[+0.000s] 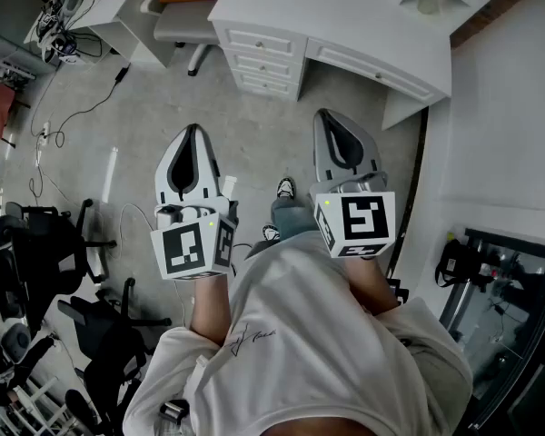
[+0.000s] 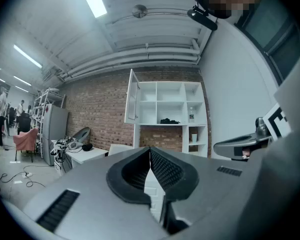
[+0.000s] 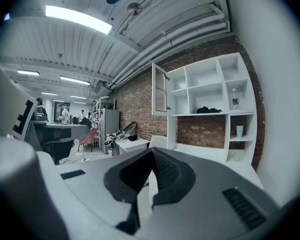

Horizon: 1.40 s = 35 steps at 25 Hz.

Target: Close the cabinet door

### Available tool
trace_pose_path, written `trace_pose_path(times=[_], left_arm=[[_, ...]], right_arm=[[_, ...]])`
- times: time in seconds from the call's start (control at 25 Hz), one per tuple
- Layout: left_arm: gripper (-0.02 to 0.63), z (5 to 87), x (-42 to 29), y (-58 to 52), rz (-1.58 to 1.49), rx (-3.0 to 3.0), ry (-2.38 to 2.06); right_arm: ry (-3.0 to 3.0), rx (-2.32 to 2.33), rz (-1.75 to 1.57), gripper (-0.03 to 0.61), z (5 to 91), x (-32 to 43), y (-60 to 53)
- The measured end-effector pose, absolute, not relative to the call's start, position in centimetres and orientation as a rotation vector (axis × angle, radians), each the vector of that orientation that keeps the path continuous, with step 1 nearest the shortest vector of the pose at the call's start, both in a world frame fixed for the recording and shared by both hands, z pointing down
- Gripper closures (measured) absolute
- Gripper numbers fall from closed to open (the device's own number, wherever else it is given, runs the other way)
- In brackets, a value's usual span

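Observation:
A white shelf cabinet [image 2: 171,105] hangs on the brick wall above a white desk. Its glass door [image 2: 133,95] at the upper left stands swung open. From the right gripper view the same door [image 3: 160,89] juts out from the cabinet [image 3: 210,91]. Both grippers are held at chest height, well short of the cabinet and touching nothing. My left gripper [image 1: 193,131] has its jaws together at the tip with nothing between them [image 2: 150,150]. My right gripper [image 1: 324,114] is likewise shut and empty [image 3: 152,151].
A white desk with drawers [image 1: 282,48] stands ahead, with a chair with an orange cushion [image 1: 186,7] to its left. Black office chairs [image 1: 64,243] and floor cables [image 1: 73,116] lie to my left. A dark glass-fronted unit [image 1: 500,289] stands at my right. The shelves hold a bottle [image 2: 191,115] and a cup [image 2: 194,137].

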<state>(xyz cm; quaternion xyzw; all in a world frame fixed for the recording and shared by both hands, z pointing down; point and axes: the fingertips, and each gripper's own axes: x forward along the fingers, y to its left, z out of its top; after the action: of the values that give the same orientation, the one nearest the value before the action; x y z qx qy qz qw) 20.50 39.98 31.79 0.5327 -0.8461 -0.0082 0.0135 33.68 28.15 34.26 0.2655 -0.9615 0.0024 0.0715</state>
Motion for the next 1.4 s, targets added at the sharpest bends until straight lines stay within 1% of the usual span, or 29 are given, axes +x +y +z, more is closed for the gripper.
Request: trace_pose_path(times=[0.44,0.64,0.76,0.92,1.08,1.2,1.28,1.4], left_arm=[[0.597,32.1,17.3,32.4,-0.043,1.727,-2.548],[0.597,31.6,15.9,29.2,-0.021,1.735,-2.571],[0.597,31.8,15.5,28.4,0.001,1.722,-2.581],[0.597,32.1,15.0,27.6,-0.012,1.714,-2.592],[0.597,32.6,15.2,26.7,0.135,1.782,-2.575],[0.597,33.2,15.0,26.6,0.153,1.784,-2.559],[0.597,33.5,14.6,26.6,0.081,1.78,-2.545],[0.597,33.7,13.4,26.3,-0.02,1.792,-2.538]], right_arm=[[-2.916,0.771,0.012,0.555,33.6,28.2,21.9],[-3.044,0.634,-0.066,0.554,31.6,25.1,20.0],[-3.057,0.579,-0.043,0.554,31.7,23.9,19.6],[-3.073,0.424,0.016,0.554,33.0,23.1,19.1],[-3.08,0.08,0.077,0.555,33.5,21.6,21.2],[-3.086,0.169,-0.002,0.554,33.1,21.0,21.0],[-3.116,0.274,-0.049,0.554,32.8,20.8,20.2],[-3.16,0.297,-0.008,0.554,32.6,20.2,19.5]])
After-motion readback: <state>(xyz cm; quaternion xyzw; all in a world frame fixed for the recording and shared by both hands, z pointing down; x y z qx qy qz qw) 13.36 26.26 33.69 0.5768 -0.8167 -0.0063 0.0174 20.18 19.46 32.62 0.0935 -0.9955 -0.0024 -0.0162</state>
